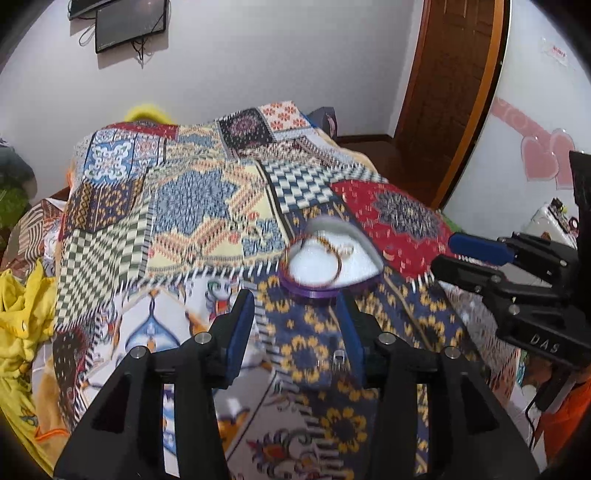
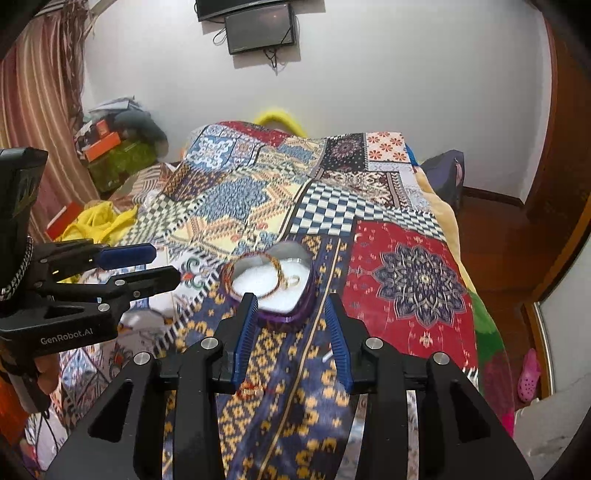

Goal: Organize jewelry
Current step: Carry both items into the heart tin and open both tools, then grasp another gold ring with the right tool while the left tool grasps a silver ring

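A purple heart-shaped jewelry box with a white lining sits open on the patterned bedspread. It also shows in the right wrist view. A gold bangle and a gold ring lie inside it; the bangle and ring show in the right wrist view too. My left gripper is open and empty just in front of the box. My right gripper is open and empty, also just in front of the box. A small silver ring lies on the cloth between the left fingers.
The bed carries a patchwork bedspread. Yellow cloth lies at the left. A small red-gold item lies on the cloth near the right gripper's base. A wooden door stands at the right. A screen hangs on the wall.
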Action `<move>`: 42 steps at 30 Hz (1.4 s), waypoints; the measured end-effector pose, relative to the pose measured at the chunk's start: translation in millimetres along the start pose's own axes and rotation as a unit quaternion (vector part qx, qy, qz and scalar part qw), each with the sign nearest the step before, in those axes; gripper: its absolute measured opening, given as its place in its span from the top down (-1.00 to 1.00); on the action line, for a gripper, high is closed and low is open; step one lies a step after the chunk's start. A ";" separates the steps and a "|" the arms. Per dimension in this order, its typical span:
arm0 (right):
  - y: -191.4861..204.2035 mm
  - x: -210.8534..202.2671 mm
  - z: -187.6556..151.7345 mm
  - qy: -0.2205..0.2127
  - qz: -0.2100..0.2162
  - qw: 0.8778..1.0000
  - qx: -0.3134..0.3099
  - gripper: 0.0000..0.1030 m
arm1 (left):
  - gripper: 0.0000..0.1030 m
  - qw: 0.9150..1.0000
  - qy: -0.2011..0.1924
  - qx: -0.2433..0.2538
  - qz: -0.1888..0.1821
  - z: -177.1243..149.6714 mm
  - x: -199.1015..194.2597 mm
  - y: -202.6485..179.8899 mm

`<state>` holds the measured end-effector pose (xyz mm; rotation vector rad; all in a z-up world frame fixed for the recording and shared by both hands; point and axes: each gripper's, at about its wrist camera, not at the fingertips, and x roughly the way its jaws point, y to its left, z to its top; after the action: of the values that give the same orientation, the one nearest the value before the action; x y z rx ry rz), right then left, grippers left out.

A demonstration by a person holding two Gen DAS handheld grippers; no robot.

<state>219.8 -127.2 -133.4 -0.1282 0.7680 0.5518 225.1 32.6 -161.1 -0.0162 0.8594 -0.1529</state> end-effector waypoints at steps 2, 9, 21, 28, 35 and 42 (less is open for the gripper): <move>2.5 -0.4 -6.5 0.006 0.000 1.000 -0.001 0.34 | 0.12 1.000 0.011 0.001 0.001 -9.8 0.7 0.1; 5.3 5.0 -31.7 0.037 0.003 0.999 0.003 0.34 | 0.12 0.999 0.043 0.022 -0.001 -36.4 7.1 -5.4; 18.0 24.7 -59.8 0.076 0.026 0.997 -0.010 0.34 | 0.13 0.996 0.065 0.042 -0.032 -53.6 21.9 -12.5; 23.7 34.2 -55.9 0.068 0.030 0.997 -0.034 0.34 | 0.50 0.995 0.077 0.037 -0.045 -55.4 35.8 -10.7; 27.8 42.3 -60.4 0.068 0.027 0.996 -0.054 0.48 | 0.61 0.996 0.070 0.027 -0.048 -56.6 40.9 -10.4; 30.6 39.7 -61.4 0.063 0.025 0.996 -0.059 0.81 | 0.62 0.997 0.062 0.029 -0.039 -57.4 37.5 -13.8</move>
<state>188.9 -103.1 -202.3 -0.2555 0.8627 0.6414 204.1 16.4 -225.7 0.0152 0.9780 -0.2540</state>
